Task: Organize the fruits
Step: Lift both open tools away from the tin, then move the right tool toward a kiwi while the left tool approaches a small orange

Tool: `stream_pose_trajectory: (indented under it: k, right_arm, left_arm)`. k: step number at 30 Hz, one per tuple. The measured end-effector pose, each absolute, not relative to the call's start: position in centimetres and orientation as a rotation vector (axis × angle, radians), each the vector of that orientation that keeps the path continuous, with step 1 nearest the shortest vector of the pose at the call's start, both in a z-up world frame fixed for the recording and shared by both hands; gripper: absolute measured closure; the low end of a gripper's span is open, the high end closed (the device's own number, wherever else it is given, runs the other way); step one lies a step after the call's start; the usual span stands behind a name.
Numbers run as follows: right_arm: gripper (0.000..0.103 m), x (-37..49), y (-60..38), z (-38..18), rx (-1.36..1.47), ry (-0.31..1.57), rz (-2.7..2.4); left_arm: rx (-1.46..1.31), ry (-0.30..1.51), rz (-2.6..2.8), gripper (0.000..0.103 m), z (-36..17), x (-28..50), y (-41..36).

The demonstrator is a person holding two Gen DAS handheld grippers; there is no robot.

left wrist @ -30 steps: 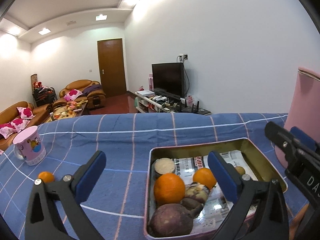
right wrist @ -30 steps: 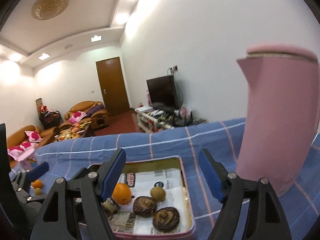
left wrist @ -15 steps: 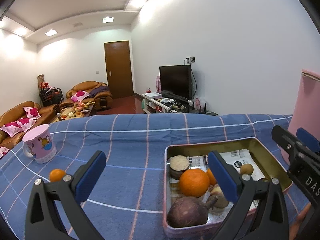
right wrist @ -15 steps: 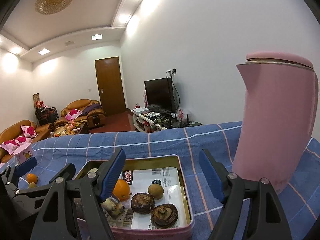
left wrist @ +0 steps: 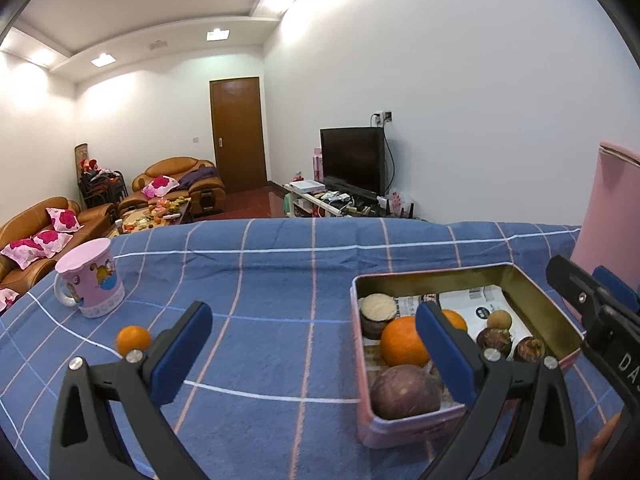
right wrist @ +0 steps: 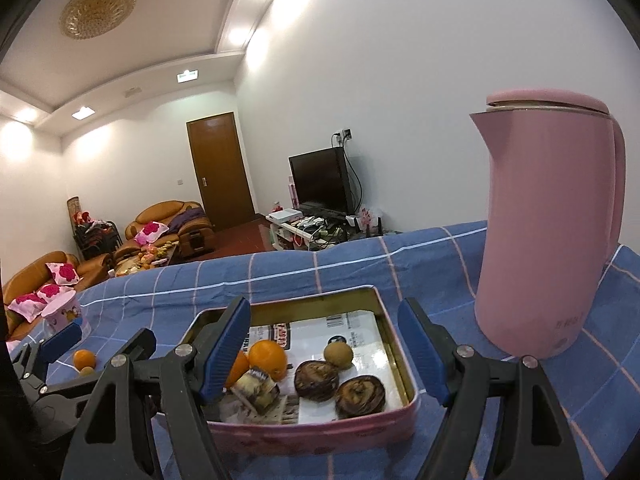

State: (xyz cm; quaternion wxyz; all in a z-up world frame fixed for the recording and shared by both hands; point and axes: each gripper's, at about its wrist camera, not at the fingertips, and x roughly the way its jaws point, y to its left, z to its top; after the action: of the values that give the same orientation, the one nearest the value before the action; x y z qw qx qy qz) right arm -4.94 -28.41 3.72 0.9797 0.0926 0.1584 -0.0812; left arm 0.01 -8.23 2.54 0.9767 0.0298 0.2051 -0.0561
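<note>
Hovering over the blue checked tablecloth [left wrist: 280,280], both grippers are empty with jaws spread. Left gripper [left wrist: 312,354] sits above bare cloth, between a loose small orange [left wrist: 133,339] near the pink cartoon mug [left wrist: 91,283] and the pink rectangular metal tin [left wrist: 404,428]. Right gripper [right wrist: 326,346] hangs over the tin's near edge. Inside the tin on printed paper: large orange [left wrist: 402,342], dark purple round fruit [left wrist: 404,392], small tan round fruit [right wrist: 338,354], two brown shrivelled fruits [right wrist: 316,375]. Tall pink plastic kettle [right wrist: 548,232] stands right of the tin, close by it. A smaller brownish fruit [right wrist: 85,370] lies touching the loose orange.
</note>
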Motion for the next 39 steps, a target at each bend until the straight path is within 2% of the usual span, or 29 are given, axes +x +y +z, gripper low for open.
stream_pose_trajectory:
  k: [39]
  right_arm:
    - [0.026,-0.4,-13.2,2.7,0.14,0.387,0.016]
  left_arm:
    - [0.009,0.516,0.009,0.0,1.3,3.9,7.1]
